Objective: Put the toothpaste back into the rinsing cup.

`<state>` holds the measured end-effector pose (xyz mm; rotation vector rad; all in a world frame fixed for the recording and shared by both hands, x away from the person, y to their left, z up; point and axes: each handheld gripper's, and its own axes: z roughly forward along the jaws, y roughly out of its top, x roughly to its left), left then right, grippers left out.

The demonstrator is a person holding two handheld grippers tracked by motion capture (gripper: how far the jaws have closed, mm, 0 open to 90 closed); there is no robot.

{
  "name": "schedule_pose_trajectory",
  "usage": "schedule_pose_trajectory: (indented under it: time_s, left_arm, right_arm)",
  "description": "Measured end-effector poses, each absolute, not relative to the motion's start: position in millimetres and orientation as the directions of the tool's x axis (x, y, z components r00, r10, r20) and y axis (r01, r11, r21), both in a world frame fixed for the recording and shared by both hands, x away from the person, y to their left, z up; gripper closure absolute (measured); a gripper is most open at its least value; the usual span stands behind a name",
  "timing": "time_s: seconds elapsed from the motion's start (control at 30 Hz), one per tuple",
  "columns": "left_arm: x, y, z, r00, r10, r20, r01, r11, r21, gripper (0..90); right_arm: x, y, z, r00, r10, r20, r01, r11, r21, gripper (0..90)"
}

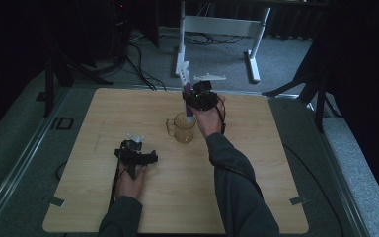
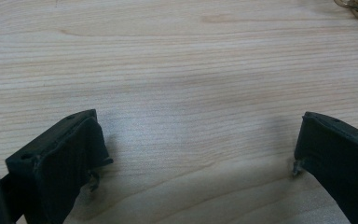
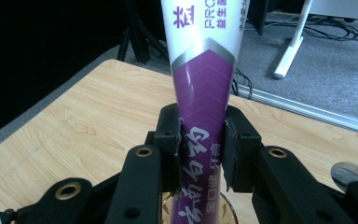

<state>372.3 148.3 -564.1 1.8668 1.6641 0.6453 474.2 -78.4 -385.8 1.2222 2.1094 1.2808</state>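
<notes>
A light wooden table top with rounded corners (image 1: 256, 187) is seen from above, standing on grey carpet. Both forearms, in dark sleeves, are brought in from the near edge.

The right forearm is stretched forward and angled towards the middle of the table, with the hand raised above the surface and the wrist bent so that the right gripper (image 1: 191, 98) is held over a clear amber glass mug with a handle (image 1: 182, 129). The mug is stood upright near the table's centre, handle turned to the left in the high view.

The left forearm is kept short and low at the near left, the hand laid on the wood, and the left gripper (image 1: 139, 153) is rested there, well apart from the mug. In the left gripper view its jaws are spread wide with bare wood between them.

A purple and white plastic tube with printed lettering (image 3: 203, 88) is clamped between the right gripper's pads, as seen in the right gripper view. It is held nearly upright, its lower end directed down into the mug's mouth and its white upper end raised.
</notes>
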Motion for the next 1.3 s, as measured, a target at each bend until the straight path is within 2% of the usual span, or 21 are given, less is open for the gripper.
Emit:
schedule_pose_trajectory:
  time_s: [1.3]
  left_arm:
    - [372.4, 148.4, -564.1, 0.118, 0.993, -0.008, 0.728, -0.081, 0.681, 0.3]
  right_arm:
    - [465.6, -69.7, -417.0, -0.556, 0.829, 0.059, 0.493, 0.272, 0.826, 69.6]
